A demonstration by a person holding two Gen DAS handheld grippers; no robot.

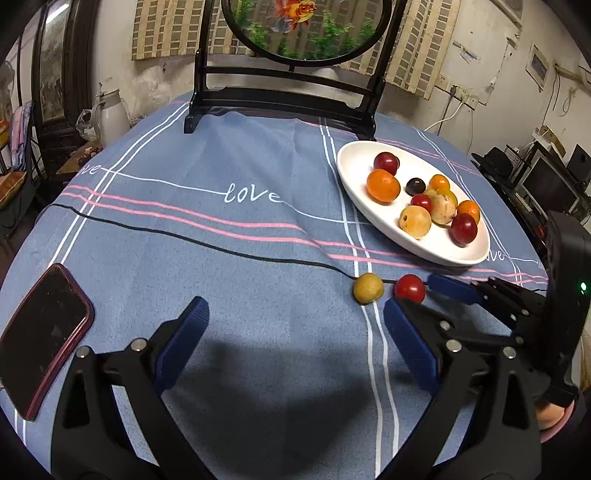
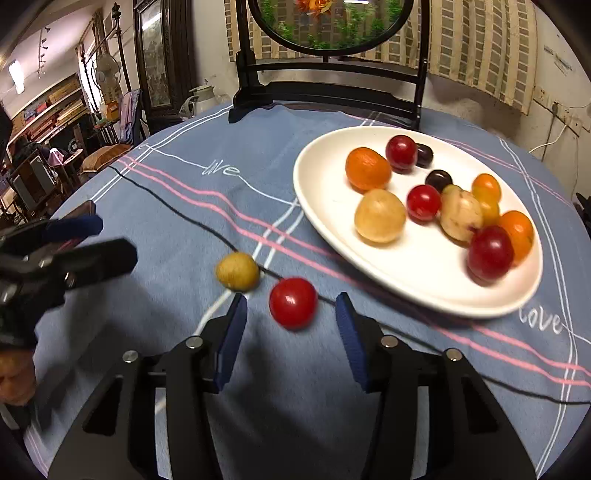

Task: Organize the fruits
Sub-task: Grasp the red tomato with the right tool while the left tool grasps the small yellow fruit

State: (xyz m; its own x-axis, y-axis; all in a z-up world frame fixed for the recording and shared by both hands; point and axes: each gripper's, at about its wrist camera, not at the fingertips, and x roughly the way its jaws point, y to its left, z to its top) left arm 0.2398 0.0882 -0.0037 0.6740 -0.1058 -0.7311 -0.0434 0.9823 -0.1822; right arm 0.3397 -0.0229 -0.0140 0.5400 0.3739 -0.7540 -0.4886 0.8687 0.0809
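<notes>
Right claw (image 2: 290, 334) is hovering released, its blue pads straddling a red cherry tomato (image 2: 293, 302) lying on the tabletop (image 2: 166, 295); left claw (image 1: 291, 332) is also gaping, grasping nothing. Most fruit is already sitting on the white oval plate (image 2: 328, 236): oranges, red and dark ones, pale yellow ones. Only the tomato and a small yellow-green fruit (image 2: 237, 270) beside it are waiting. A blue striped cloth is covering the surface, carrying a phone (image 1: 40, 339) and a goldfish screen (image 1: 303, 29); the room behind is looking cluttered.

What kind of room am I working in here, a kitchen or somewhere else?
Likely a lived-in home room, not a kitchen: a cloth-covered round table with a decorative goldfish screen, a thermos jug behind, and cluttered shelves beyond.
</notes>
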